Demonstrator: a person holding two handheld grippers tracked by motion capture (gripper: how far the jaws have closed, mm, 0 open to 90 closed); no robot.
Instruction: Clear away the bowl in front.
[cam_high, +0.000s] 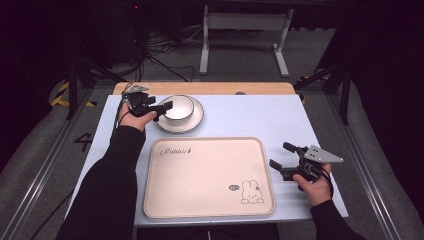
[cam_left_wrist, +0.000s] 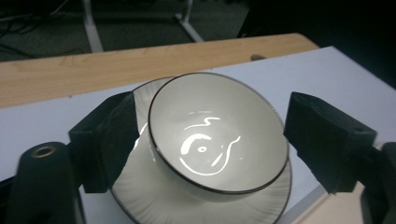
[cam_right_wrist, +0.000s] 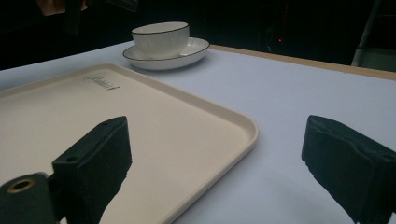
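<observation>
- My left gripper (cam_high: 162, 108) hangs at the left rim of the white bowl (cam_high: 179, 107), its jaws spread wide with the bowl between them; in the left gripper view one pad sits just beside the bowl's left wall and the other stands a little off its right side, so I grip nothing.
- The bowl (cam_left_wrist: 218, 130) has a thin dark rim and stands upright on a matching white saucer (cam_high: 196, 123), which lies on the pale blue table top (cam_high: 250, 117), just beyond the far left corner of the tray.
- My right gripper (cam_high: 286, 156) rests in my hand just off the right edge of the cream tray (cam_high: 207, 177), jaws wide apart and empty.
- In the right gripper view, one of its pads hangs over the tray (cam_right_wrist: 154, 135) and the other over bare table to the tray's right.
- The tray carries a script word near its far left corner and a rabbit drawing (cam_high: 252, 193) near its near right corner.
- Bowl and saucer (cam_right_wrist: 191, 50) sit well apart from the right gripper, across the tray.
</observation>
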